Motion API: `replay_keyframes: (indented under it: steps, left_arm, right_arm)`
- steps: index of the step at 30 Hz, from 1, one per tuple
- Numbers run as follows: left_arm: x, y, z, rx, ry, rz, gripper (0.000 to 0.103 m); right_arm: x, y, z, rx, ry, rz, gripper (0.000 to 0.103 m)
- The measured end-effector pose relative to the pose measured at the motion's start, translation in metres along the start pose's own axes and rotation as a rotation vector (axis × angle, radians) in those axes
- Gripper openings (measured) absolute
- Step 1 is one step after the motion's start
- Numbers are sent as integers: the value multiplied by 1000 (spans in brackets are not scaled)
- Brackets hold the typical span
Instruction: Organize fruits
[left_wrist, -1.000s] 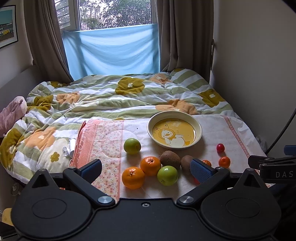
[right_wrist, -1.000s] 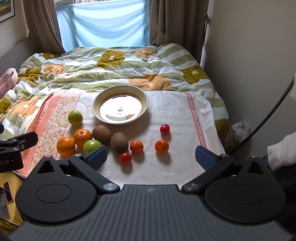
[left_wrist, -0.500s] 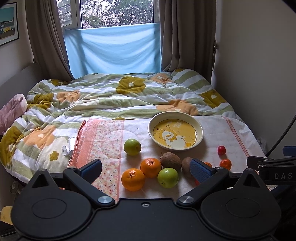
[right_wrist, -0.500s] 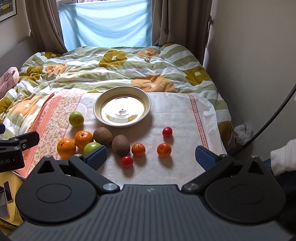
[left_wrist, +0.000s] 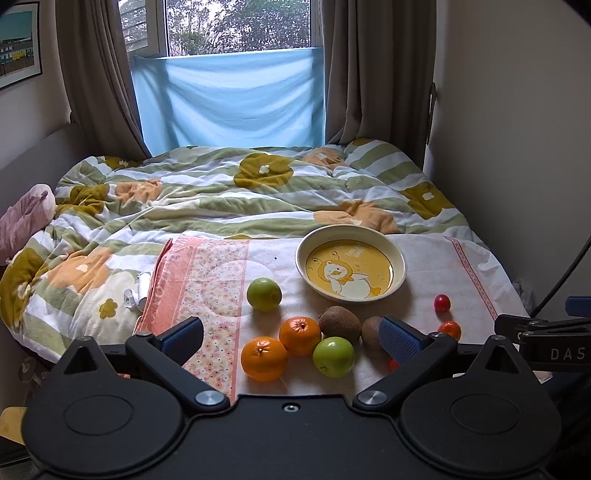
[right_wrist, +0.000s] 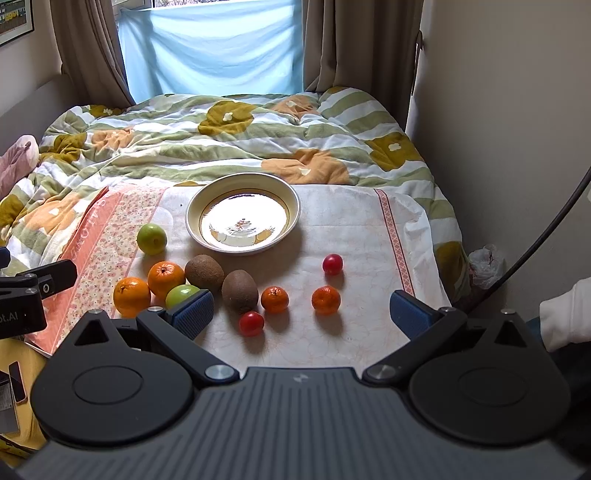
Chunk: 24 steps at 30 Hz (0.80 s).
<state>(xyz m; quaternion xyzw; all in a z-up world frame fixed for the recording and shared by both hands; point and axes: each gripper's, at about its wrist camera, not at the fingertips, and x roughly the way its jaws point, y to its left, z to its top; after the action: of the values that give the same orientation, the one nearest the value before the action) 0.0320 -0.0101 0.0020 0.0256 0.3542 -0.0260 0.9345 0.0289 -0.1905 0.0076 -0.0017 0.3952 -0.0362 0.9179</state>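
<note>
A cream plate (left_wrist: 397, 254) (right_wrist: 291, 199) with a yellow cartoon centre lies empty on a cloth on the bed. In front of it lie two green apples (left_wrist: 263, 294) (left_wrist: 333, 356), two oranges (left_wrist: 300, 335) (left_wrist: 264, 358), two kiwis (right_wrist: 204, 272) (right_wrist: 240, 290), two small tangerines (right_wrist: 274, 298) (right_wrist: 325, 300) and two red cherry tomatoes (right_wrist: 251, 323) (right_wrist: 332, 264). My left gripper (left_wrist: 291, 338) is open and empty, above the oranges and near apple. My right gripper (right_wrist: 301, 312) is open and empty, above the tangerines.
The fruit lies on a white and pink cloth (right_wrist: 354, 236) over a flowered quilt (left_wrist: 221, 192). A wall (right_wrist: 498, 129) runs close along the right. A pink cushion (left_wrist: 22, 218) lies at the left. Curtains and a blue sheet hang at the window behind.
Both wrist views have shifted slightly, with the fruit and plate sitting a little lower in frame. No fruit has moved and both grippers stay open.
</note>
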Motion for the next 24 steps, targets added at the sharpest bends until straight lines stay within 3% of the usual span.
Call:
replay_keyframes:
  steps: [16,24]
  left_arm:
    - [-7,-13,-2,16,-4,-19,103]
    - [5,-15,-16,27,33,1,102]
  right_arm:
    - [-3,-11,-6,11,-1,-3,103]
    - [16,-19,-15,9,49,68,103]
